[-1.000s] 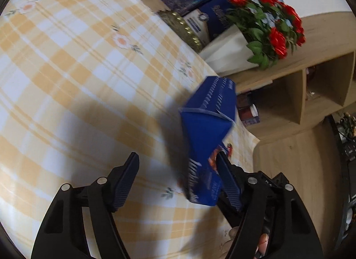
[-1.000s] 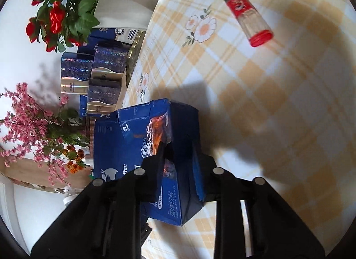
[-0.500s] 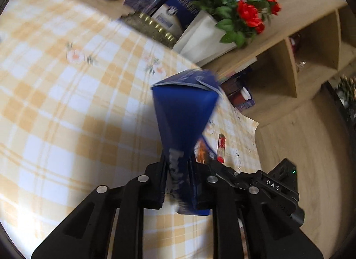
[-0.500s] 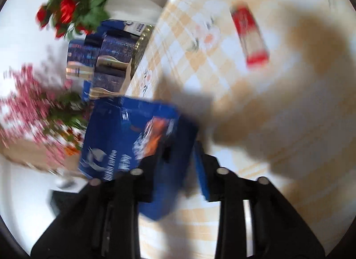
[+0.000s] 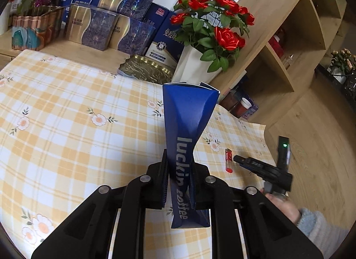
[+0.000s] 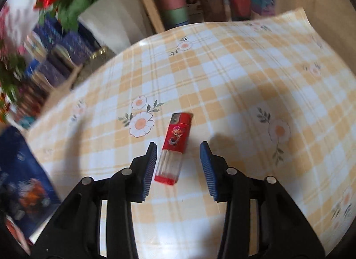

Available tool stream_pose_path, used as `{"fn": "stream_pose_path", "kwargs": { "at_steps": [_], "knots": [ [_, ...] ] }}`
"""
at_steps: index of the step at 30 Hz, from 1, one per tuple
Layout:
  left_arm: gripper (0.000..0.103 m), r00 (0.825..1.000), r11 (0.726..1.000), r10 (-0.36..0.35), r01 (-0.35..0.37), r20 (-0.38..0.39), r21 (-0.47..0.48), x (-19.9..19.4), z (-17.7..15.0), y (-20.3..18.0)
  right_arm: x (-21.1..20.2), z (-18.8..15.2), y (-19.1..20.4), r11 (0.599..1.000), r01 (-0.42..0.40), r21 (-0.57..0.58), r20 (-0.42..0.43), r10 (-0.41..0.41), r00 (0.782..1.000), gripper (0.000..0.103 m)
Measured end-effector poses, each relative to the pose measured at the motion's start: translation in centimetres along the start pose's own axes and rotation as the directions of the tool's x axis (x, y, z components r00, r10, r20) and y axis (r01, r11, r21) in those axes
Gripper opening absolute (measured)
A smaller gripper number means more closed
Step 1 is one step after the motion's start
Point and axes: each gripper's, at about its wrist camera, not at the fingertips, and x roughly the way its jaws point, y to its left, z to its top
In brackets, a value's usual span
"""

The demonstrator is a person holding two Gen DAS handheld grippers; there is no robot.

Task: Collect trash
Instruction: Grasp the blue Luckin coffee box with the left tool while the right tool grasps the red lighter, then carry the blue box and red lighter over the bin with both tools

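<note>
My left gripper is shut on a blue Luckin Coffee paper bag, pinched flat and held upright above the checked tablecloth. The bag also shows blurred at the left edge of the right wrist view. My right gripper is open, its fingers on either side of a red lighter that lies on the cloth. In the left wrist view the lighter lies right of the bag, with my right gripper next to it.
Gift boxes, a gold tray and a white pot of red roses line the table's far side. A wooden shelf unit stands at the right. The table's right edge is near the lighter.
My right gripper has let go of the blue bag, opened and moved over to the red lighter. My left gripper closed on the bag and lifted it upright.
</note>
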Motion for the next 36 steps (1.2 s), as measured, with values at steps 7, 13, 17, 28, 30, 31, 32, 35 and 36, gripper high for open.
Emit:
{"fn": "stream_pose_path", "kwargs": {
  "at_steps": [7, 13, 17, 28, 30, 31, 32, 35, 36],
  "knots": [
    [0.015, 1.000, 1.000, 0.000, 0.000, 0.000, -0.009, -1.5, 0.0, 0.9, 1.9, -0.2, 2.0, 0.989, 0.118, -0.091, -0.017, -0.120, 0.993, 0.045],
    [0.015, 1.000, 1.000, -0.007, 0.007, 0.003, -0.011, -3.1, -0.2, 1.0, 1.8, -0.5, 2.6, 0.985, 0.110, -0.132, -0.026, -0.114, 0.993, 0.027],
    [0.015, 1.000, 1.000, -0.009, 0.009, -0.003, -0.005, -4.2, -0.5, 0.9, 0.3, -1.6, 2.4, 0.992, 0.048, -0.117, -0.017, -0.050, 0.999, 0.026],
    [0.015, 0.999, 0.999, -0.032, 0.034, -0.032, 0.041, -8.9, -3.2, 0.0, -9.2, -6.8, 2.5, 0.983, -0.144, -0.113, 0.059, 0.151, 0.987, 0.026],
    [0.015, 0.999, 0.998, -0.037, 0.039, -0.039, 0.051, -10.0, -4.2, -0.4, -11.0, -8.0, 2.6, 0.978, -0.176, -0.110, 0.069, 0.184, 0.980, 0.026],
    [0.015, 0.998, 0.997, -0.040, 0.043, -0.043, 0.059, -10.7, -4.7, -0.7, -12.1, -8.6, 2.7, 0.975, -0.191, -0.111, 0.078, 0.200, 0.977, 0.026],
    [0.015, 0.998, 0.997, -0.042, 0.045, -0.046, 0.064, -11.1, -5.1, -0.8, -13.0, -9.2, 2.8, 0.972, -0.205, -0.112, 0.084, 0.215, 0.973, 0.026],
    [0.015, 0.997, 0.994, -0.048, 0.053, -0.057, 0.094, -13.0, -6.8, -1.6, -15.7, -10.9, 2.9, 0.964, -0.238, -0.115, 0.102, 0.250, 0.963, 0.026],
    [0.015, 0.997, 0.993, -0.050, 0.056, -0.060, 0.102, -13.4, -7.2, -1.8, -16.5, -11.4, 3.0, 0.962, -0.248, -0.117, 0.106, 0.261, 0.960, 0.025]
  ]
}}
